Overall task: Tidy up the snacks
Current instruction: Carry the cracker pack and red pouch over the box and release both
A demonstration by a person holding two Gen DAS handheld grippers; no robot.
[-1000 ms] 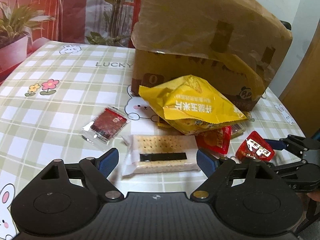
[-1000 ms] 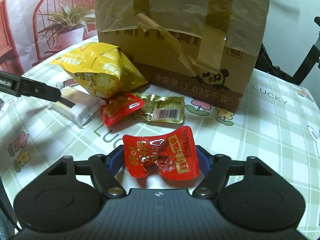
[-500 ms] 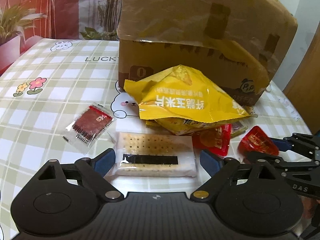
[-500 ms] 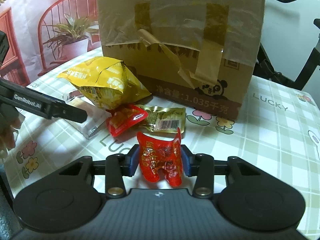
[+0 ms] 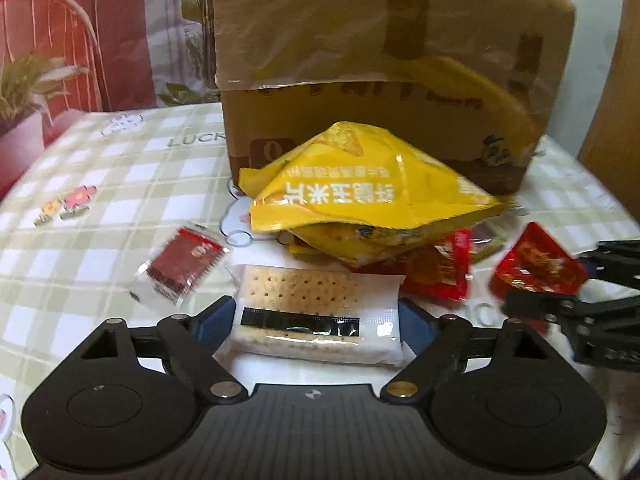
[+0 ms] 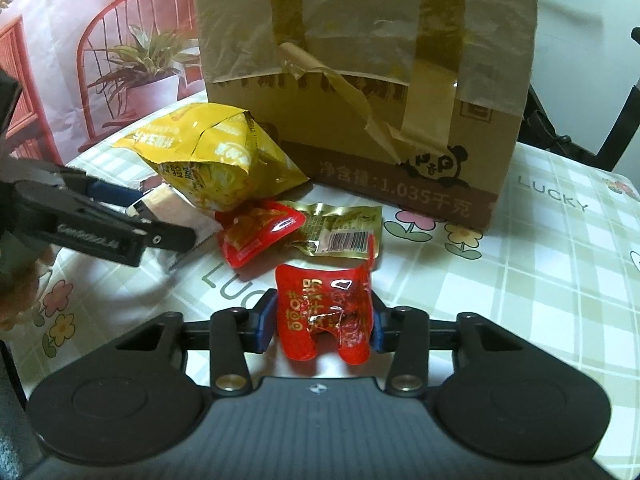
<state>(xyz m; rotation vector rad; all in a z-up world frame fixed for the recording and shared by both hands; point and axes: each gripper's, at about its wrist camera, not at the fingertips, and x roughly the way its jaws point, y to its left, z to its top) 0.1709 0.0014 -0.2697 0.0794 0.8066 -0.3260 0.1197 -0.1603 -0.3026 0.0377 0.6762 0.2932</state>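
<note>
The left claw (image 5: 316,318) is closing around the stiff but brittle cracker pack (image 5: 316,312), lower centre; its ends suit gentle gripping. The right claw (image 6: 318,322) pinches a soft, crinkly red packet (image 6: 326,316).

Glossy wrappers lay before a taped cardboard box (image 6: 360,80) on a smooth printed tablecloth (image 6: 560,260).

The yellow bag (image 5: 360,200) and red pouch (image 6: 324,320) were shiny, crinkled film; the cracker pack (image 5: 316,316) was clear plastic over matt, pitted biscuit. The box was matt brown card under wrinkled, glossy tape. Both grippers (image 5: 316,320) (image 6: 320,324) were matt black plastic with small metal pins and blue pads (image 5: 212,316).
</note>
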